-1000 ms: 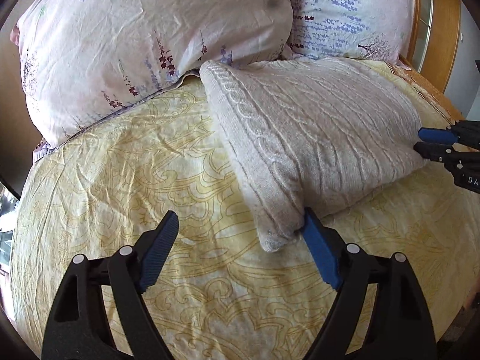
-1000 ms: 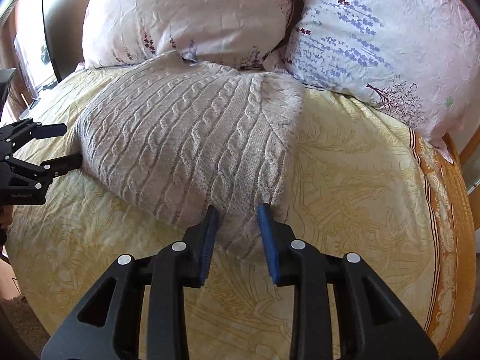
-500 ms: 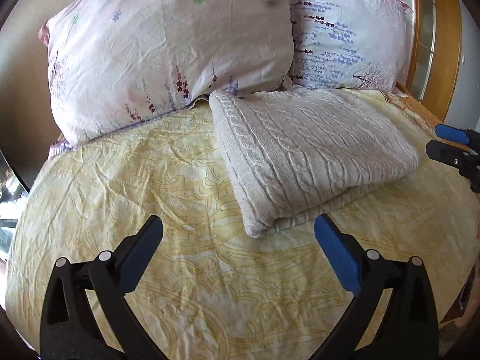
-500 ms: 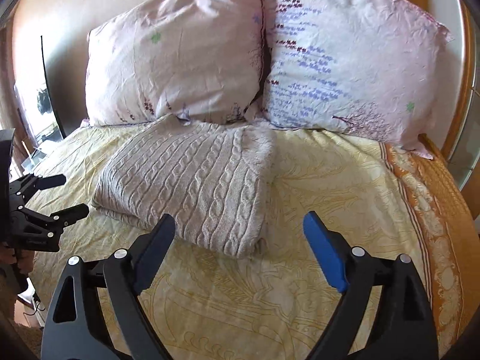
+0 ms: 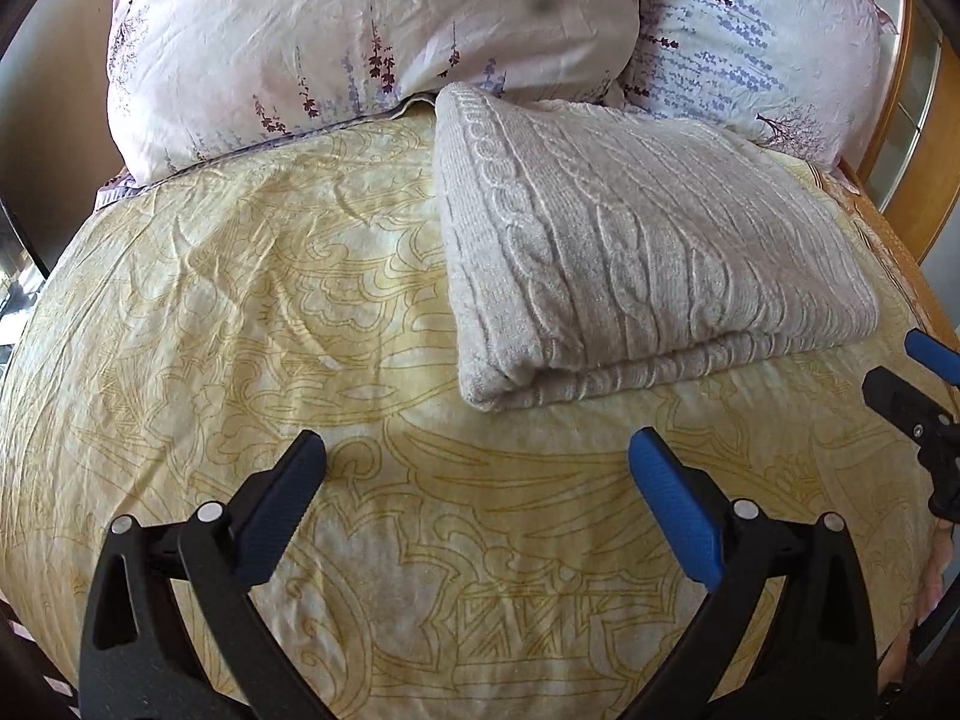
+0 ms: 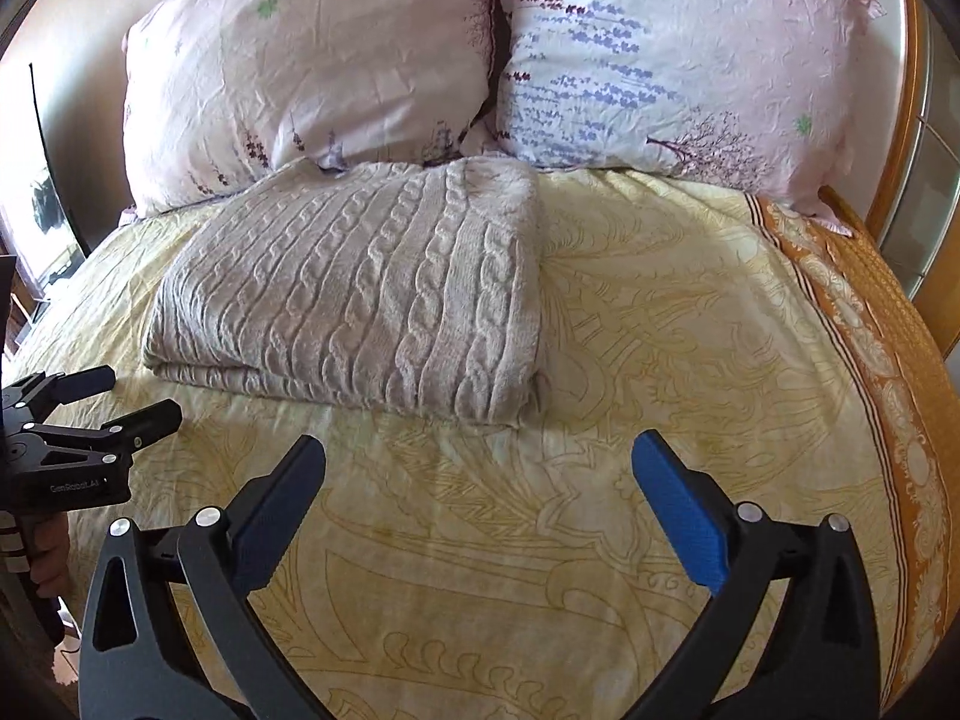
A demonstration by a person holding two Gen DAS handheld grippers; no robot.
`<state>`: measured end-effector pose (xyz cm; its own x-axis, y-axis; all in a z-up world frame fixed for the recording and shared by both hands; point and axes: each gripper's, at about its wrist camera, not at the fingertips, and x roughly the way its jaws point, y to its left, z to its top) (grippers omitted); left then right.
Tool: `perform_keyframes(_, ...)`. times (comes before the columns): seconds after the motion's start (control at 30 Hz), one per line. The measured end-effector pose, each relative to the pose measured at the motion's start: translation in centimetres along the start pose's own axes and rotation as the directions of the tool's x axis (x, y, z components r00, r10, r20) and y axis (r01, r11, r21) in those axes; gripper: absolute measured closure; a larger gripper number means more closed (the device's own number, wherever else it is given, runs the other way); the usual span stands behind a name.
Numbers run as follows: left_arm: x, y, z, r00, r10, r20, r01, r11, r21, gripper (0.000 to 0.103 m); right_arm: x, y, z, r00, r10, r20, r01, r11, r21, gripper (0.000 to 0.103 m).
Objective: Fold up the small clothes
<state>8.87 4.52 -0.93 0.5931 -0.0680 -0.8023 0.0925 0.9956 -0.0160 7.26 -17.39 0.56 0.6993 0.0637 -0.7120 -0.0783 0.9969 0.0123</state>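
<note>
A beige cable-knit sweater (image 5: 630,252) (image 6: 360,300) lies folded into a flat rectangle on the yellow patterned bed cover (image 5: 240,330), its far edge against the pillows. My left gripper (image 5: 477,450) is open and empty, a little short of the sweater's near left corner. My right gripper (image 6: 478,450) has its jaws opening, wide apart, with only bed cover between them, just short of the near right corner. Each gripper also shows in the other's view: the right gripper (image 5: 900,363) at the right edge, the left gripper (image 6: 138,396) at the left edge.
Two floral pillows (image 6: 312,72) (image 6: 660,60) stand against the headboard behind the sweater. An orange border (image 6: 870,312) runs along the cover's right side, with a wooden bed frame (image 5: 936,138) beyond it. A hand (image 6: 48,552) holds the left gripper's handle.
Both grippers let go of the sweater's near edge, spread wide and drew back. The sweater settled from a raised, bunched shape into a flat fold.
</note>
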Motion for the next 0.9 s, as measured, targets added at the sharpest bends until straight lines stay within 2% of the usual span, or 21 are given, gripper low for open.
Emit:
perform_keyframes(0.2,0.3,-0.4,0.0,1.0,0.027,0.0,-0.027,1.0,0.005,0.002,2.0,0.7,-0.6,0.996,-0.017,-0.085,0.018,1.0,0.013,0.001)
perform_keyframes(0.37,0.3,-0.5,0.0,1.0,0.029,0.002,-0.029,1.0,0.003,0.002,2.4,0.6,-0.6,0.993,-0.017,-0.116,0.02,0.999,0.028,0.001)
perform_keyframes(0.9,0.4,-0.5,0.0,1.0,0.03,0.001,-0.03,1.0,0.003,0.002,2.5,0.7,-0.6,0.992,-0.029,-0.12,0.03,0.999,0.011,0.001)
